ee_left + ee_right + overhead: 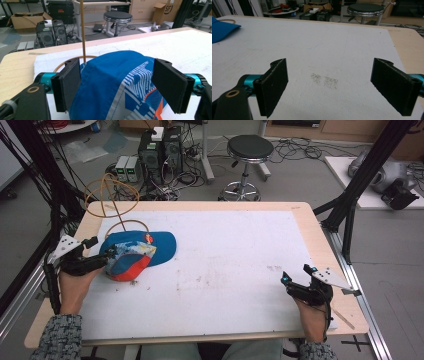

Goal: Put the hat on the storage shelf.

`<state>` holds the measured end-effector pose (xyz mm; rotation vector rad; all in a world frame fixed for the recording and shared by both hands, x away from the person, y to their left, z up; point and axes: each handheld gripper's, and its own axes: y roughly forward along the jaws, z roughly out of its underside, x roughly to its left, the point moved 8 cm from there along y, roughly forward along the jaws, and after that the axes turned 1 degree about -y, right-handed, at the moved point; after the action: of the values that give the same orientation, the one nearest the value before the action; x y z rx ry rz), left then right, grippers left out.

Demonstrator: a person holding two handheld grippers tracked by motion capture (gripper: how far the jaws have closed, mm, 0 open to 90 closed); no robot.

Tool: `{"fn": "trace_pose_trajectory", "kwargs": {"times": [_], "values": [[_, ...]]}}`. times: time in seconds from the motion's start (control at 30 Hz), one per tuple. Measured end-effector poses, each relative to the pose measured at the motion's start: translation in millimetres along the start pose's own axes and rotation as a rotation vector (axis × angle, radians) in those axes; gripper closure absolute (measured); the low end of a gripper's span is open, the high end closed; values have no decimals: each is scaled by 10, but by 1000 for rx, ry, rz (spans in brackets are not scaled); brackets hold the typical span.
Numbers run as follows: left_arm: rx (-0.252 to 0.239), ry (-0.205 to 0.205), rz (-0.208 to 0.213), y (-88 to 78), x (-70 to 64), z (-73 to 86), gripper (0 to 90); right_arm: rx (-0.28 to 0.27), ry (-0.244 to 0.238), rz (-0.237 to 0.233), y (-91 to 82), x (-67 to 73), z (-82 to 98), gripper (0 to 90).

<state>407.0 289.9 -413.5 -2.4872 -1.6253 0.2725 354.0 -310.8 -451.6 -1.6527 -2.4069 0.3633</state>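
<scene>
Blue fabric cap, panels printed white and grey with orange trim at the crown end, brim pointing toward the bench's far-right side; item lies on the left part of the white sheet, crown toward you

Your left gripper: jaws set wide either side of the cap's crown, the cloth bulging up between them; in the left gripper view one pad sits against the blue fabric, the other stands just off the printed panel; nothing pinched

Tan hoop on a thin upright stem: stands just behind the cap, its base ring partly under the cloth

Your right gripper: low over the sheet's right part, well apart from the cap, jaws spread wide with only bare sheet and a faint grey smudge between them

Bench: pale wood rim showing round the sheet

Beyond the bench: black round stool, computer towers, loose cables on the floor
</scene>
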Motion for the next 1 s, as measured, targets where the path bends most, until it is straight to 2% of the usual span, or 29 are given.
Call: {"fn": "trace_pose_trajectory", "kwargs": {"times": [0.2, 0.3, 0.47, 0.53, 0.57, 0.63, 0.7, 0.8, 0.83, 0.87, 1.0], "values": [[22, 16, -14, 53, 23, 47, 262, 2, 2, 2, -22, -7, 7, 134], [24, 24, -19, 86, 33, 63, 300, 6, -2, 6, -35, -15, 17, 134], [60, 31, -24, 135, 53, 129, 354, 6, 1, 7, -52, -22, 24, 136], [64, 35, -3, 130, 34, 135, 416, 2, 2, 7, -62, -28, 21, 136], [60, 37, 7, 127, 19, 129, 493, 0, 5, 8, -73, -30, 20, 136], [61, 55, 14, 119, -7, 125, 528, -1, 7, 7, -75, -29, 18, 136], [72, 72, 22, 117, -23, 134, 642, 4, 2, 9, -76, -30, 23, 136], [78, 76, 23, 120, -27, 142, 728, 3, 0, 10, -81, -23, 22, 137], [77, 77, 25, 123, -29, 143, 728, 3, 0, 10, -81, -23, 22, 137], [79, 77, 32, 120, -25, 146, 779, 5, -1, 12, -90, -21, 24, 137], [78, 72, 42, 115, -35, 143, 840, 5, -7, 13, -96, -30, 28, 137]]}}
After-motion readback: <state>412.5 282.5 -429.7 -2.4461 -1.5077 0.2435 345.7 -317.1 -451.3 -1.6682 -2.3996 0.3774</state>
